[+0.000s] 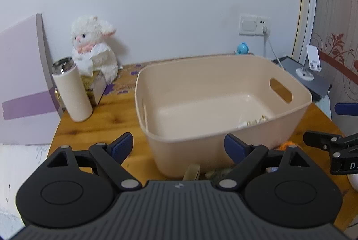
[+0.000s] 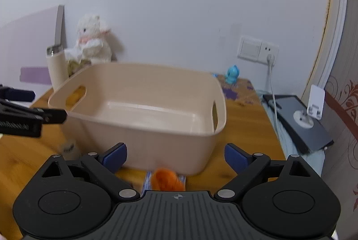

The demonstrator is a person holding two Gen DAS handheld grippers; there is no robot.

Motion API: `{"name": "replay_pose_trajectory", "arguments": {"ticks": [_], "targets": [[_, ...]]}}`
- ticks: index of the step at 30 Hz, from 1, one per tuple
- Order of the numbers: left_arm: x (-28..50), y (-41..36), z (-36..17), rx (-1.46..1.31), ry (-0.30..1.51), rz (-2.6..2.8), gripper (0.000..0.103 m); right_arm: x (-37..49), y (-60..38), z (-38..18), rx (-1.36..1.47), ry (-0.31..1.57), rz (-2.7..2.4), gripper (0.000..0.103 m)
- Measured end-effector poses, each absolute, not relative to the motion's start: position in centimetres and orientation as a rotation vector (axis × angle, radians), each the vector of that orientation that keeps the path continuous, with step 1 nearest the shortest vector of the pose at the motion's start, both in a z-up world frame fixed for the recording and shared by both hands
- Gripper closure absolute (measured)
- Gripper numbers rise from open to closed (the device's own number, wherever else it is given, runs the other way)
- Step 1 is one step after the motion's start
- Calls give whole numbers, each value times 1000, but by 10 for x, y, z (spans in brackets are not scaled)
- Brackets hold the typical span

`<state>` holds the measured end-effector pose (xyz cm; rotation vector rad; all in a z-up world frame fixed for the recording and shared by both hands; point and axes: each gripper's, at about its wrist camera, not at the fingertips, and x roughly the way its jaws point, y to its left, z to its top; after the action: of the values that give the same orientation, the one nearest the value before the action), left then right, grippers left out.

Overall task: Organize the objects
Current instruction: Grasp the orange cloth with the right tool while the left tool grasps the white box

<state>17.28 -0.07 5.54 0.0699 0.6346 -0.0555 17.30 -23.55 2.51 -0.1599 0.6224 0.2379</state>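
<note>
A beige plastic bin (image 1: pixel 223 128) with handle slots stands on the wooden table; it also shows in the right wrist view (image 2: pixel 143 141). A small pale packet (image 1: pixel 255 121) lies inside it at the near right. My left gripper (image 1: pixel 179 148) is open and empty, just in front of the bin. My right gripper (image 2: pixel 175 156) is open and empty, above an orange object (image 2: pixel 166 179) lying on a blue-white packet (image 2: pixel 147 179) in front of the bin. Small items (image 1: pixel 192 171) lie under the left gripper, partly hidden.
A cream flask (image 1: pixel 71 90), a tissue box (image 1: pixel 96 88) and a white plush lamb (image 1: pixel 94 47) stand at the back left. A blue toy (image 1: pixel 242 49), a wall socket with cable (image 1: pixel 265 30), and a dark tablet with white stand (image 2: pixel 299 119) are at the right.
</note>
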Motion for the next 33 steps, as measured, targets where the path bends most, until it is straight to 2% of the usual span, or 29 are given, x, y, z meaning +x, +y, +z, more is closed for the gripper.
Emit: {"name": "replay_pose_trajectory", "arguments": {"ticks": [12,21,23,25,27,28,30,31,33], "targets": [[180,20,-6,10,775,-24,13,177,-242,-38,-175,753,237,7],[197,25,-26,-39,799,-66,14,195,-244,-53,-163,766,241,16],[200,25,-27,-51,797,-75,16,199,-243,-55,-159,768,242,21],[202,24,-27,-51,798,-86,24,202,-242,-56,-158,770,243,27],[204,22,-28,-48,804,-102,37,203,-241,-56,-156,767,247,33],[203,21,-28,-46,805,-111,41,203,-240,-55,-152,765,251,38],[202,19,-28,-35,802,-132,59,203,-240,-55,-146,762,261,48],[202,17,-28,-27,801,-138,64,203,-239,-54,-146,763,265,55],[200,14,-29,-12,799,-146,84,202,-239,-54,-143,765,282,66]]}}
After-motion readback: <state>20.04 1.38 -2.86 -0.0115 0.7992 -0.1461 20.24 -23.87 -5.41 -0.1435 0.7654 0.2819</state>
